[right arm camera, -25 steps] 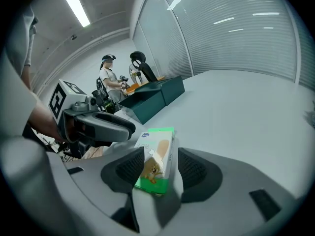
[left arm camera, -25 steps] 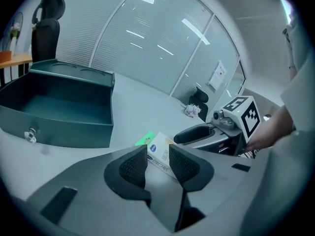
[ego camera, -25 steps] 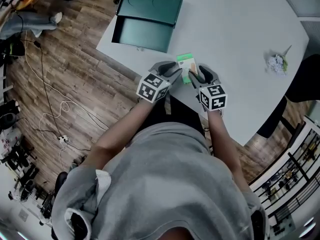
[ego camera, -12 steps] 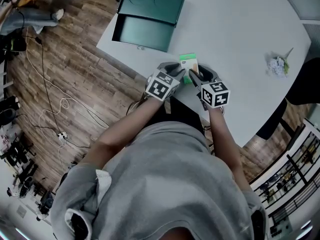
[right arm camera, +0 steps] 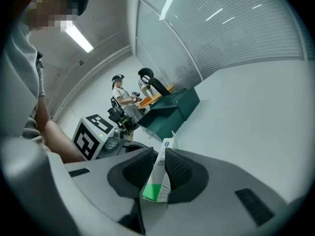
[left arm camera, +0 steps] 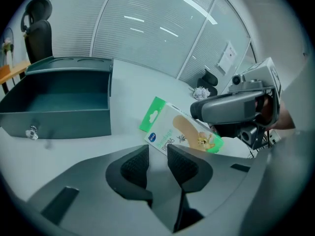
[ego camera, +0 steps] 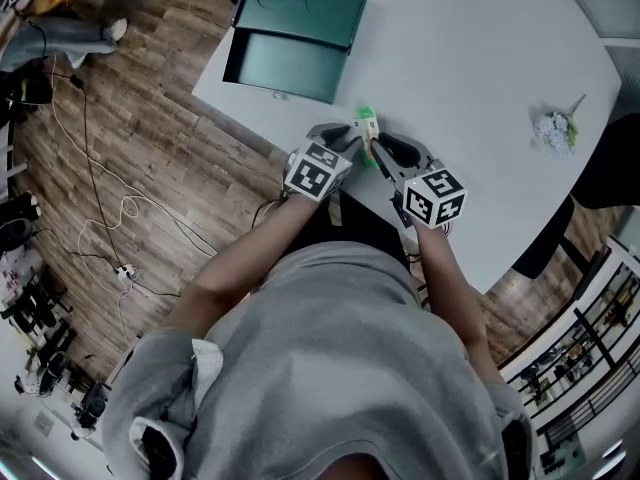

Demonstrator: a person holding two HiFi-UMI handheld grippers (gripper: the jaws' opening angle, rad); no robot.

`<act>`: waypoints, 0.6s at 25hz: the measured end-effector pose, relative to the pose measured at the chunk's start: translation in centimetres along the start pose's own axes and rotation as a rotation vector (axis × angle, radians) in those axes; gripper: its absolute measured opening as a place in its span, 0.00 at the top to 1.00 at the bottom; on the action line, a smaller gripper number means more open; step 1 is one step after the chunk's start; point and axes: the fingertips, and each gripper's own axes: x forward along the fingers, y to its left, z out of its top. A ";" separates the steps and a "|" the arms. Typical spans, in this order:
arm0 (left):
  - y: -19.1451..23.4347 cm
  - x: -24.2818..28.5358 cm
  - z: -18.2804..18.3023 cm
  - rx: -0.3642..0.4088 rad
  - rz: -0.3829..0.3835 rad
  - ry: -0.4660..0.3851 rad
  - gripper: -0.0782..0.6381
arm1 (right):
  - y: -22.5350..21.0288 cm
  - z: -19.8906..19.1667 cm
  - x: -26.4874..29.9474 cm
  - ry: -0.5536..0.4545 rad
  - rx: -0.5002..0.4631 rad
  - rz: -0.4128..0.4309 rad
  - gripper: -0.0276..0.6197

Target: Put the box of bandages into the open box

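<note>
The box of bandages (ego camera: 366,128), white and green, stands tilted on edge just above the table near its front edge. My right gripper (ego camera: 378,152) has it between the pads; the jaws are closing, and in the right gripper view the pads (right arm camera: 179,173) press on the thin box (right arm camera: 162,162). My left gripper (ego camera: 346,138) stands open just left of it with nothing in the gap (left arm camera: 157,162); the box of bandages (left arm camera: 182,129) hangs beyond its tips. The open dark green box (ego camera: 285,63) sits at the table's far left corner, lid (ego camera: 300,8) folded back.
The white table (ego camera: 480,78) ends close behind both grippers. A small white flower bunch (ego camera: 552,126) lies at the right. The green box (left arm camera: 59,102) has a small front latch (left arm camera: 32,132). Cables lie on the wooden floor (ego camera: 110,218). People stand beyond the box (right arm camera: 120,95).
The box of bandages lay flat between the grippers; now it is tipped up on edge with the right jaws closed on it. The right gripper has shifted slightly right.
</note>
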 end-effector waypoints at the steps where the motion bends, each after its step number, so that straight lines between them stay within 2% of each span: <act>1: 0.1 -0.1 -0.2 0.002 0.005 0.003 0.71 | 0.7 0.0 0.2 0.015 -0.030 0.008 0.81; 3: 0.4 -0.1 -0.6 0.009 0.019 0.005 0.71 | 1.6 0.0 0.6 0.026 -0.077 0.016 0.81; 6: 0.8 0.0 -0.8 0.024 0.038 0.002 0.72 | 1.9 0.7 0.4 -0.052 -0.020 0.035 0.81; 8: 0.8 -0.1 -0.7 0.026 0.039 -0.001 0.72 | 1.5 0.9 0.2 -0.065 -0.011 0.018 0.80; 9: 0.8 -0.2 -0.7 0.025 0.038 -0.003 0.72 | 1.4 0.6 0.2 -0.044 -0.033 0.005 0.79; 11: 0.8 -0.3 -0.7 0.022 0.038 -0.006 0.72 | 1.7 -0.1 0.7 0.020 -0.082 0.001 0.69; 15: 0.9 -0.5 -0.5 0.017 0.039 -0.008 0.73 | 2.3 -1.1 2.3 0.113 -0.147 -0.020 0.67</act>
